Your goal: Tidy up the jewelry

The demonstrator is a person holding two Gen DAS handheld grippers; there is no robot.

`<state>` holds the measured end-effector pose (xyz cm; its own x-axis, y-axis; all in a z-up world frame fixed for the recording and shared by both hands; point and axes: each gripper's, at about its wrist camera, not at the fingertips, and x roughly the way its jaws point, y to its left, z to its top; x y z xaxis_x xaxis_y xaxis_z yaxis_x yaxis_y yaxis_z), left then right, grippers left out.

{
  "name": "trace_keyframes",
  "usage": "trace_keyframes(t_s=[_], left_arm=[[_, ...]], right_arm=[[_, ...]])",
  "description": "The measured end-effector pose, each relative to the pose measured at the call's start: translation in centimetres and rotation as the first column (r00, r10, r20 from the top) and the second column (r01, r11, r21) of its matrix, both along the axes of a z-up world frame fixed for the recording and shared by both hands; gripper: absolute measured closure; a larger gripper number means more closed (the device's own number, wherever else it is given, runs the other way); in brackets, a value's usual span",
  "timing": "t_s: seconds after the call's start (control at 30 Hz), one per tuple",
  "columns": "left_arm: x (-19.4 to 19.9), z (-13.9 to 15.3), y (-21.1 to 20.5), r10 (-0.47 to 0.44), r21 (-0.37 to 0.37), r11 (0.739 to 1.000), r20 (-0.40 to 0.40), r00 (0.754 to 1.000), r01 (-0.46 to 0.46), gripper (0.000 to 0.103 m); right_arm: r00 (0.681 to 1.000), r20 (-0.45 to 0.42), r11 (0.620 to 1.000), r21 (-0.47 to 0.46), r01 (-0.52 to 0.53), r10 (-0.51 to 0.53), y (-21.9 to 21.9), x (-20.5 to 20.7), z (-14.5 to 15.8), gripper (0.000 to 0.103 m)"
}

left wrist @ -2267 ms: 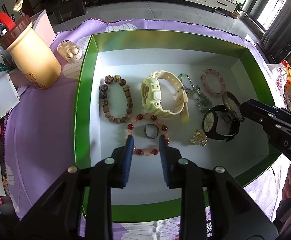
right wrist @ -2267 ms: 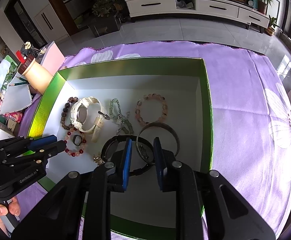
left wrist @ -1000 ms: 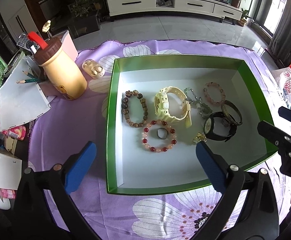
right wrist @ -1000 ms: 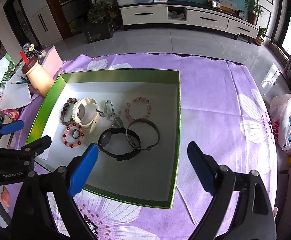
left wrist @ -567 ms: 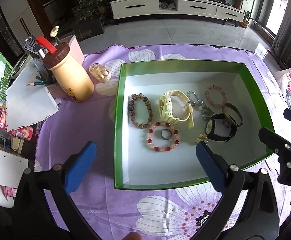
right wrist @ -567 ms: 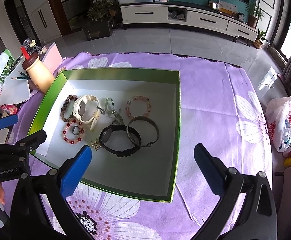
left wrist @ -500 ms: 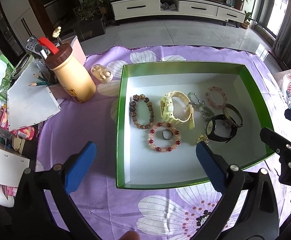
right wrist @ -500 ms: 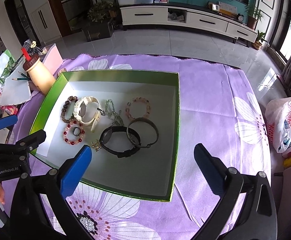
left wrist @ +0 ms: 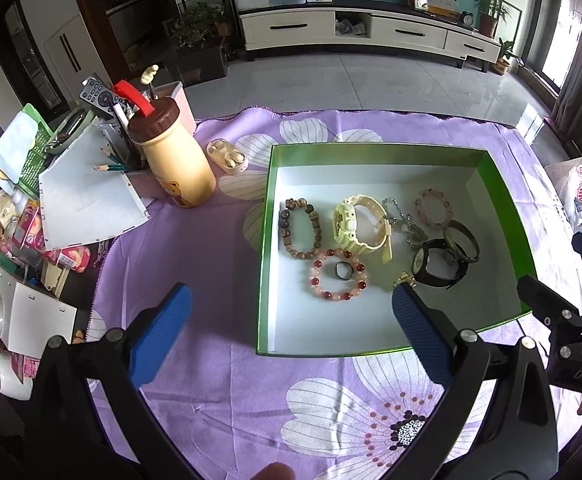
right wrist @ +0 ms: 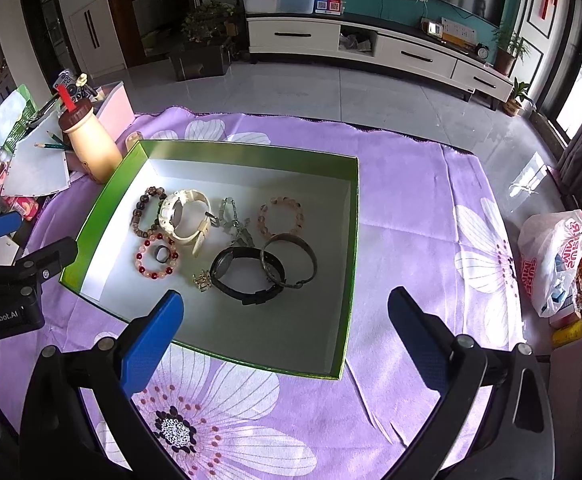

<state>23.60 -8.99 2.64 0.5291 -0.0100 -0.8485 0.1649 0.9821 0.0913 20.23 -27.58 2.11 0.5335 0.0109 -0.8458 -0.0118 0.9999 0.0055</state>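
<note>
A green box (left wrist: 507, 204) with a white floor holds the jewelry: a brown bead bracelet (left wrist: 300, 229), a cream watch (left wrist: 357, 224), a red bead bracelet (left wrist: 339, 275) with a dark ring (left wrist: 344, 270) inside it, a black watch (left wrist: 437, 267), a metal bangle (left wrist: 461, 240), a pink bead bracelet (left wrist: 433, 208), a chain (left wrist: 403, 220) and a gold trinket (left wrist: 404, 279). The box (right wrist: 353, 216) also shows in the right wrist view. My left gripper (left wrist: 291, 312) is open and empty, held above the box's near left corner. My right gripper (right wrist: 285, 312) is open and empty, above the box's near edge.
The box sits on a purple flowered cloth (left wrist: 211, 248). To its left stand a cream bottle-shaped pen holder (left wrist: 175, 164), an earbud case (left wrist: 227, 155), paper (left wrist: 87, 200) and clutter. A plastic bag (right wrist: 551, 256) lies at the right. Tiled floor and a TV cabinet lie beyond.
Both grippers went from nearly shut low inside the box to wide open, and pulled back and up. Over the last second they kept rising slightly. The jewelry has not moved.
</note>
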Motion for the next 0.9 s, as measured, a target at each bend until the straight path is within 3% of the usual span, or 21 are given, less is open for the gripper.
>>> trace_keyframes(t_s=[0.47,0.9], left_arm=[[-1.4,3.6,0.1,-0.006,-0.013,1.000,0.043,0.999,0.007,0.002],[-1.5,3.7,-0.4,-0.003,0.000,1.000,0.038,0.999,0.003,0.002]], right_arm=[[0.998,0.061,1.000,0.000,-0.001,0.001,0.6,-1.0,3.1,0.001],[0.999,0.052,1.000,-0.006,0.002,-0.002,0.4,-1.0,2.7,0.001]])
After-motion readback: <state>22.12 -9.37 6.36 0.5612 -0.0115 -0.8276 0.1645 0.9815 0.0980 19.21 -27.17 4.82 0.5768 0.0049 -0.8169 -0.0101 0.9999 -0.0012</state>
